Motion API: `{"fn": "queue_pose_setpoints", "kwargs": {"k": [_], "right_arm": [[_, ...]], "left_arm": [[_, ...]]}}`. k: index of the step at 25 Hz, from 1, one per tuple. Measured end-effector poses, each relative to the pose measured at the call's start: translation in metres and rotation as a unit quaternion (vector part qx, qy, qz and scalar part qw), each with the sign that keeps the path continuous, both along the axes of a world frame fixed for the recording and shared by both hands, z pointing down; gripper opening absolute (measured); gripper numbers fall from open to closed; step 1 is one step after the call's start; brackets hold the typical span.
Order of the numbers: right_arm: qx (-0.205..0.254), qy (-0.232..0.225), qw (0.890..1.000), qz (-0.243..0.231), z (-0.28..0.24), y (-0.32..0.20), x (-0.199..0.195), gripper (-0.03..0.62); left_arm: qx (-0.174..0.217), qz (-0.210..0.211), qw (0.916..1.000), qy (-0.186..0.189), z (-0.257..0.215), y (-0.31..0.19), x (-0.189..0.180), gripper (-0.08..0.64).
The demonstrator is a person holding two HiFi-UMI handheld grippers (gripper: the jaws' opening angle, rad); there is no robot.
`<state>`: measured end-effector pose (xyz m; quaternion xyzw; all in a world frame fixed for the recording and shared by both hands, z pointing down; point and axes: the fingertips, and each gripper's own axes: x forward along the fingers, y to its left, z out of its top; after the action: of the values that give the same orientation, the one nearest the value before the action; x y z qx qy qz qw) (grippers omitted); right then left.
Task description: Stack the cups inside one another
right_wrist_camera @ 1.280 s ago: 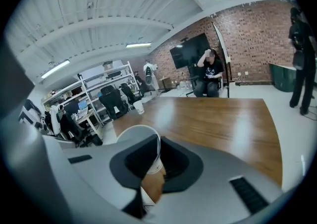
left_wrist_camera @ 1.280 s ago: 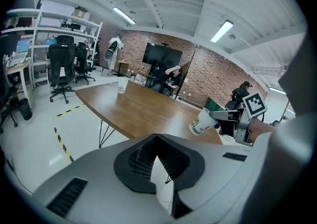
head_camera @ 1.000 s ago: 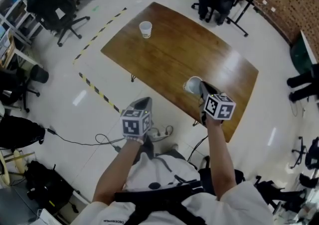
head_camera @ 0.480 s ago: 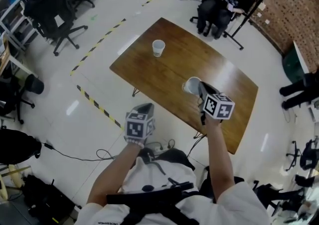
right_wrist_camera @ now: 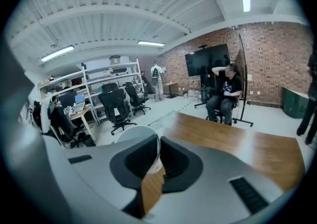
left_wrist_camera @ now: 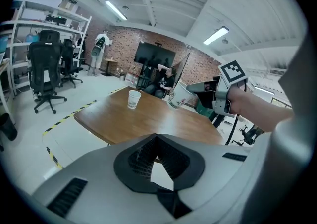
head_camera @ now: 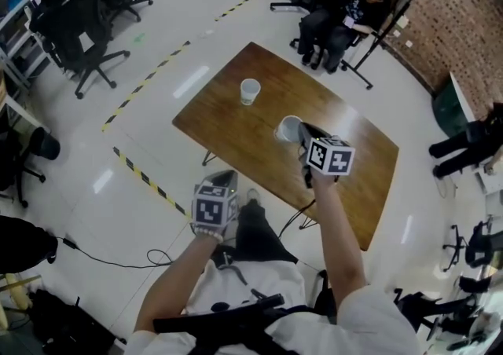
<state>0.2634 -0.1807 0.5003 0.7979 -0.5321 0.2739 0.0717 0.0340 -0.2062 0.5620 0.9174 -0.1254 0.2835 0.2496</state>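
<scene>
One paper cup (head_camera: 249, 91) stands upright on the far left part of the wooden table (head_camera: 354, 159). The second cup (head_camera: 288, 128) is pinched by its rim in the right gripper (head_camera: 303, 137), tilted and clear of the tabletop, apparently for carrying over and dropping into the standing one. The left gripper (head_camera: 226, 181) hangs off the table's near edge, jaws together on nothing, likely kept out of the way.

Most of the held cup (right_wrist_camera: 130, 134) vanishes behind the right gripper (right_wrist_camera: 157, 151), whose jaws pinch its wall. Only the rim and a strip of side show in the right gripper view. In the head view, the gripper at its 4 o'clock covers the cup's base. Print on the standing cup (head_camera: 250, 91) is too small to read. The left gripper (left_wrist_camera: 156, 141), jaws together, blocks the table's (left_wrist_camera: 148, 119) near edge.
</scene>
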Motion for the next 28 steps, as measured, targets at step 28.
{"fn": "queue_pose_setpoints", "kwargs": {"k": [28], "right_arm": [[-0.05,-0.018,0.997,-0.049,0.047,-0.212,0.087,0.023]], "left_arm": [[-0.007,-0.041,0.9988,-0.026,0.018,-0.113,0.035,-0.003]]}}
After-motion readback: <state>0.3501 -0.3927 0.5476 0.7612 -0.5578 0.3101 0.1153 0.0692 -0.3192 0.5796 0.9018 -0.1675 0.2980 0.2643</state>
